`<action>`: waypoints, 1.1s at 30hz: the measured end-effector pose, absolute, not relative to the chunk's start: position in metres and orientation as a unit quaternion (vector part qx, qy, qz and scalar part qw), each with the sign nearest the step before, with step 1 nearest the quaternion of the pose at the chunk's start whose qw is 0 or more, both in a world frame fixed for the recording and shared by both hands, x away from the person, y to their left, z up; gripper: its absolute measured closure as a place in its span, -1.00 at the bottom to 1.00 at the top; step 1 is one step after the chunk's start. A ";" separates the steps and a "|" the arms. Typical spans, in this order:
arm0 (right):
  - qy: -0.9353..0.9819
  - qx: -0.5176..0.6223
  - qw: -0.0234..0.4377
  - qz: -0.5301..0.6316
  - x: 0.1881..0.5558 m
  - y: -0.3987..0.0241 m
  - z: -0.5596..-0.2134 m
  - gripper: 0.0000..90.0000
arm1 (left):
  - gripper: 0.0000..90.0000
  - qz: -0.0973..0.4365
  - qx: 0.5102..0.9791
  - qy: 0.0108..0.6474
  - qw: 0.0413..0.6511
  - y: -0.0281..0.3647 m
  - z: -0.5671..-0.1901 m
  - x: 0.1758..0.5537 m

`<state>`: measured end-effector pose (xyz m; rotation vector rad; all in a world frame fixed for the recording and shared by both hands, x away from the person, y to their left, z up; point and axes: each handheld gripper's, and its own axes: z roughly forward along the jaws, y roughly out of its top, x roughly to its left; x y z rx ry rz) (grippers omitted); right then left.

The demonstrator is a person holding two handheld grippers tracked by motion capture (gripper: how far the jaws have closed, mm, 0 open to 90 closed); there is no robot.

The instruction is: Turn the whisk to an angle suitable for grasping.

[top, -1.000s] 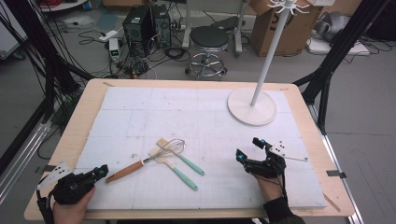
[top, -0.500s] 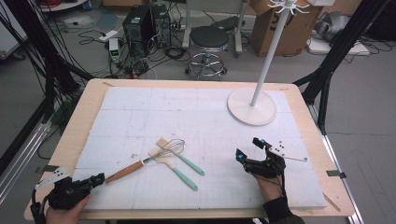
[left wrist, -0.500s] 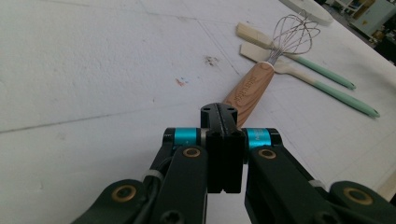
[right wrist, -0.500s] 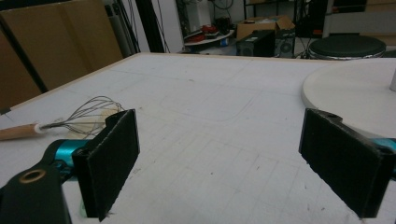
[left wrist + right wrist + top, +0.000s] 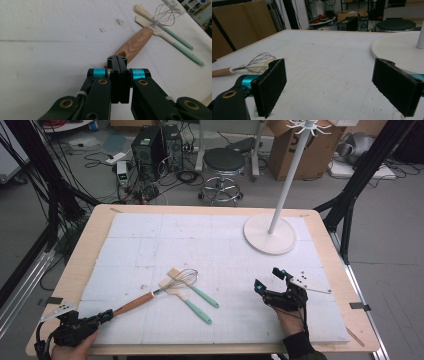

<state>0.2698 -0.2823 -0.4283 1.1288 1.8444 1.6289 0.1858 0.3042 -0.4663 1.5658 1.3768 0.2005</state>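
A whisk [image 5: 150,296] with a wooden handle lies on the white mat, its wire head over two spatulas [image 5: 194,299] with mint-green handles. My left gripper [image 5: 107,315] is at the front left corner, shut with nothing between its jaws. Its tips are just at the end of the whisk's handle. In the left gripper view the shut left gripper [image 5: 117,59] hides the end of the whisk handle [image 5: 137,42], so I cannot tell whether they touch. My right gripper [image 5: 268,278] stands open at the front right, empty. The right gripper view shows the right gripper [image 5: 329,65] wide apart over bare mat.
A white stand with a round base [image 5: 270,234] and a tall pole rises at the back right of the table [image 5: 85,251]. The base [image 5: 397,48] is just ahead of the right jaws. A stool, boxes and cables are on the floor beyond.
My left gripper has slid a little back toward the table's front left corner. The right gripper and the utensils have stayed put.
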 end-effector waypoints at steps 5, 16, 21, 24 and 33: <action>0.667 0.403 0.219 0.588 0.270 -0.282 -0.428 -0.74 | 1.00 0.084 0.647 0.583 0.484 0.301 -0.469 0.191; 0.663 0.409 0.222 0.586 0.270 -0.284 -0.428 -0.74 | 1.00 0.088 0.655 0.601 0.449 0.276 -0.461 0.207; 0.662 0.409 0.223 0.587 0.270 -0.286 -0.428 -0.74 | 1.00 0.085 0.655 0.605 0.445 0.264 -0.459 0.215; 0.661 0.410 0.221 0.589 0.269 -0.286 -0.428 -0.74 | 1.00 0.085 0.660 0.602 0.442 0.257 -0.458 0.218; 0.661 0.409 0.223 0.588 0.269 -0.287 -0.427 -0.74 | 1.00 0.077 0.661 0.596 0.450 0.255 -0.456 0.218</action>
